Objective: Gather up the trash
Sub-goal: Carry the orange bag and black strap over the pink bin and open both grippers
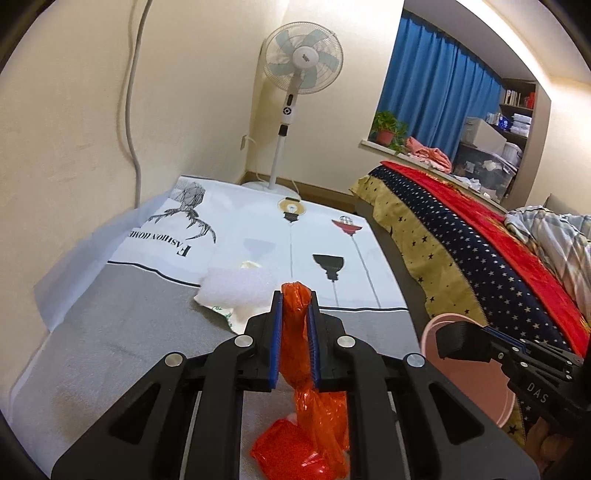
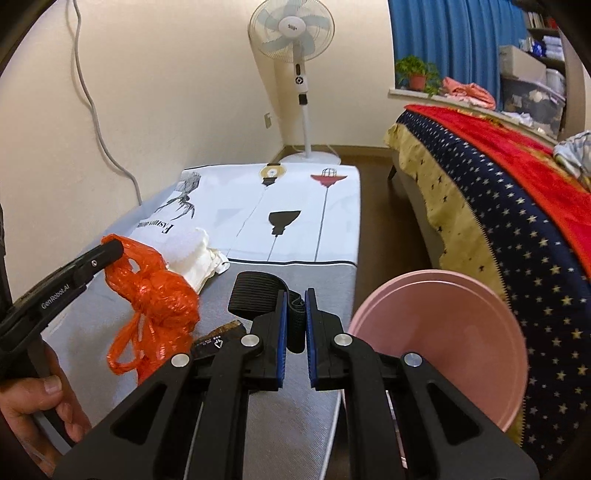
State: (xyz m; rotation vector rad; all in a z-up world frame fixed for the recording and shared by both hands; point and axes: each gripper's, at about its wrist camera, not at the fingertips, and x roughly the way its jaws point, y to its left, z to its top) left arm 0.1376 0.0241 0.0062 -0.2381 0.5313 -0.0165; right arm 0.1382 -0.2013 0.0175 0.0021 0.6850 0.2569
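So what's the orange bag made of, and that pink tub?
The orange bag looks like thin, shiny plastic film: it crinkles, glints, and lets light through. The pink tub seems to be hard plastic with a smooth, dull finish and an even molded rim, though I can't be certain.

A white pedestal fan point(image 2: 291, 33) stands in the corner by the cream wall, beside a printed white-and-grey table cover point(image 2: 295, 206). A grey cable point(image 1: 133, 92) hangs down the wall. Blue curtains point(image 1: 432, 85) back a sill bearing 1 potted plant point(image 1: 386, 129). A star-patterned bedspread point(image 2: 517, 236) with a red blanket point(image 2: 498, 147) lies at right.
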